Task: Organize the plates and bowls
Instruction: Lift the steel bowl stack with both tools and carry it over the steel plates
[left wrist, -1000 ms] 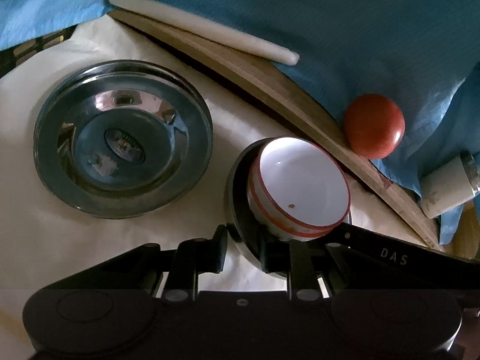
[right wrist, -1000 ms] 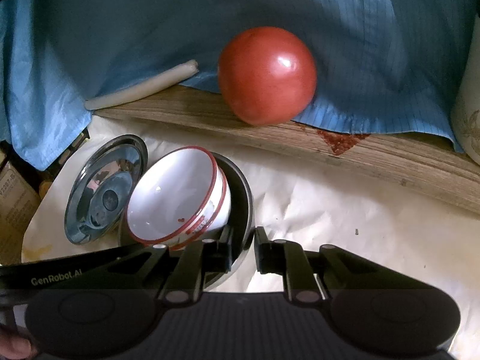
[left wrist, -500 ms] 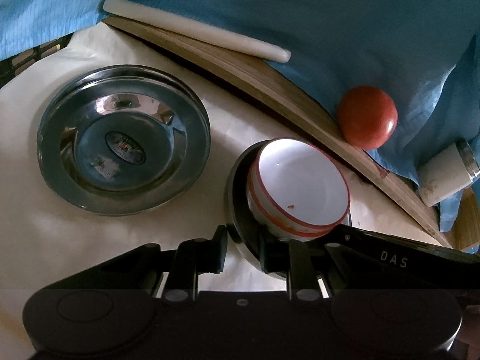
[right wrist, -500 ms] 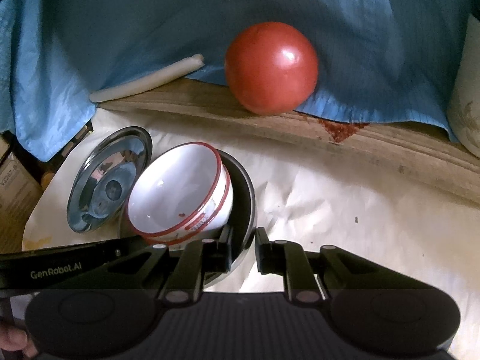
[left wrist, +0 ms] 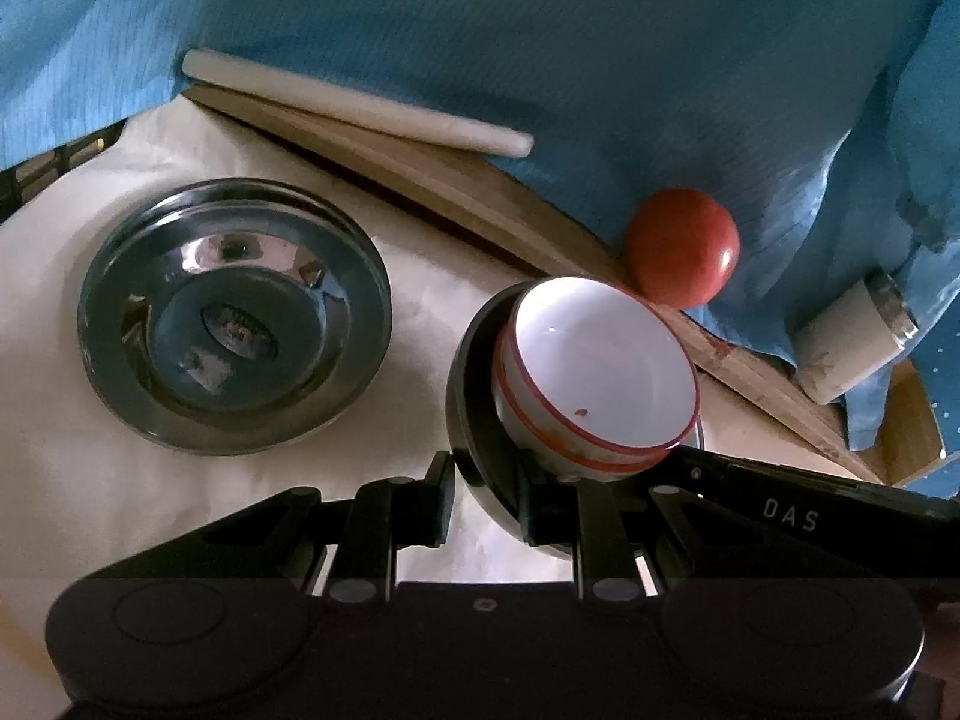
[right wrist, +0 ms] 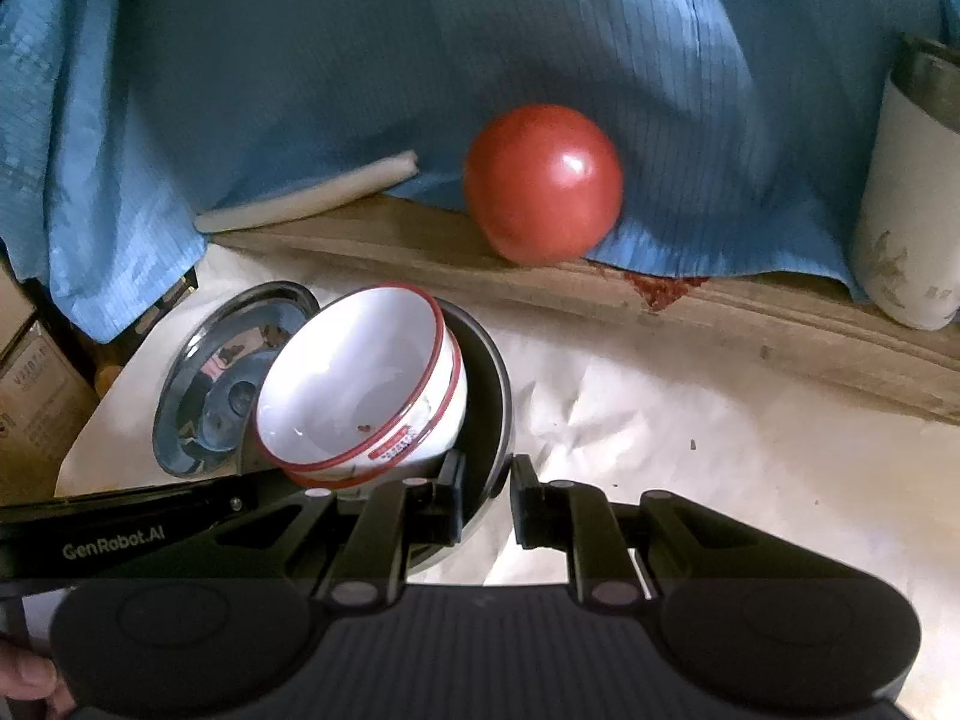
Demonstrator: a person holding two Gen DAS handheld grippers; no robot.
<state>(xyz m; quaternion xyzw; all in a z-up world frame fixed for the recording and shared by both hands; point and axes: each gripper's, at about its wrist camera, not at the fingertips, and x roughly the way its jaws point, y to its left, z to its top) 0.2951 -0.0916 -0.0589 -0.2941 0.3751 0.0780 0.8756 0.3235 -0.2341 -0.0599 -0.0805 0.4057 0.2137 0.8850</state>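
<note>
In your left wrist view, your left gripper (left wrist: 485, 495) has its two fingers set either side of the near rim of a dark round metal plate (left wrist: 474, 414), and appears clamped on it. Two nested white bowls with red rims (left wrist: 597, 372) sit tilted on that plate, leaning away from you. To the left, apart from it, a shiny steel plate (left wrist: 234, 315) lies flat on the cream paper table cover (left wrist: 72, 480). Behind runs a wooden board (left wrist: 432, 180) with a white rod (left wrist: 354, 111) and a red ball (left wrist: 681, 246) against blue cloth (left wrist: 540, 30). In your right wrist view, your right gripper (right wrist: 487, 501) straddles the opposite edge of the dark plate (right wrist: 489, 384), its jaws narrowly parted around the rim; you seem to be pinching it there too. The bowls (right wrist: 360, 381) tip toward the steel plate (right wrist: 198, 396), and a cream tumbler (right wrist: 900, 210) stands far right. The risk from here: the plate appears tilted, so the bowls could slide off, and any uneven pull between your two hands could twist the thin rim out of one grip.
</note>
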